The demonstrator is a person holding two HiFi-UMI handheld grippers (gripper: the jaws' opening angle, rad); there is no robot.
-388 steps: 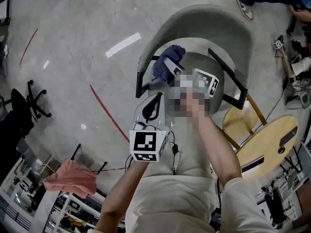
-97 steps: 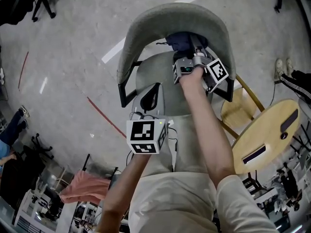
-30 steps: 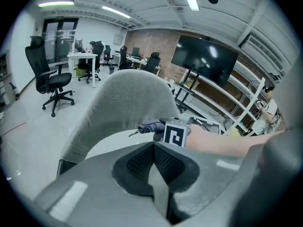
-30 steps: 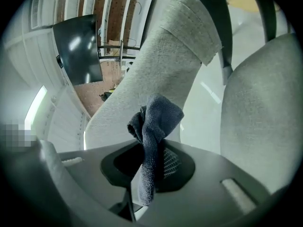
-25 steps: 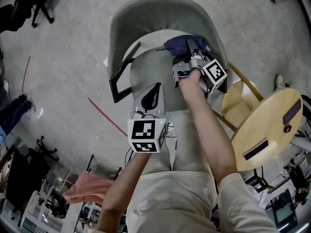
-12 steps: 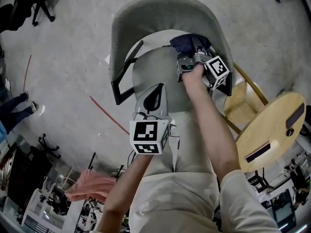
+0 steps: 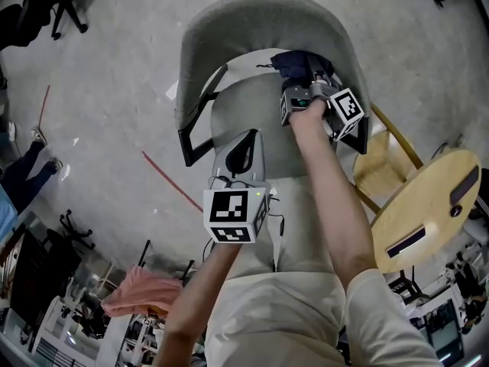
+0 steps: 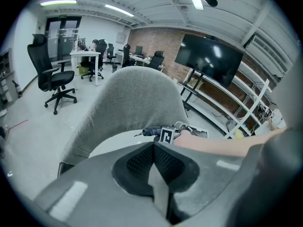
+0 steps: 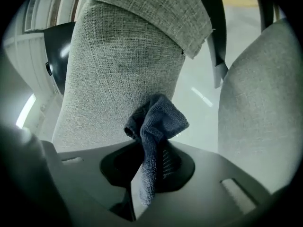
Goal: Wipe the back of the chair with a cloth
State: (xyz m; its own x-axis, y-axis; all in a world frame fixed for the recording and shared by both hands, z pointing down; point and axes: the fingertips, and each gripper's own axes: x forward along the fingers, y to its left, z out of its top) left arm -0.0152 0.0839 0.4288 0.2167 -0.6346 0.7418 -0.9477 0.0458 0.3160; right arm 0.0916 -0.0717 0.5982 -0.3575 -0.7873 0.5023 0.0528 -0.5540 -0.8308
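Right tongs (image 9: 147, 161) clamped on dark blue cloth (image 9: 157, 121) at inner face of grey fabric chair back (image 9: 116, 67) | left tongs (image 8: 154, 148) together, empty

1. The chair (image 7: 260, 21): grey woven cloth, coarse weave, matt.
2. The armrest frame (image 7: 200, 125): black, matt.
3. The cloth (image 9: 158, 122): dark blue fabric, nubbly pile, matt.
4. The right gripper (image 9: 142, 174): grey plastic, smooth, matt.
5. The floor (image 7: 114, 90): grey concrete, smooth, faint sheen.
6. The round desk (image 7: 428, 205): light wood, smooth.
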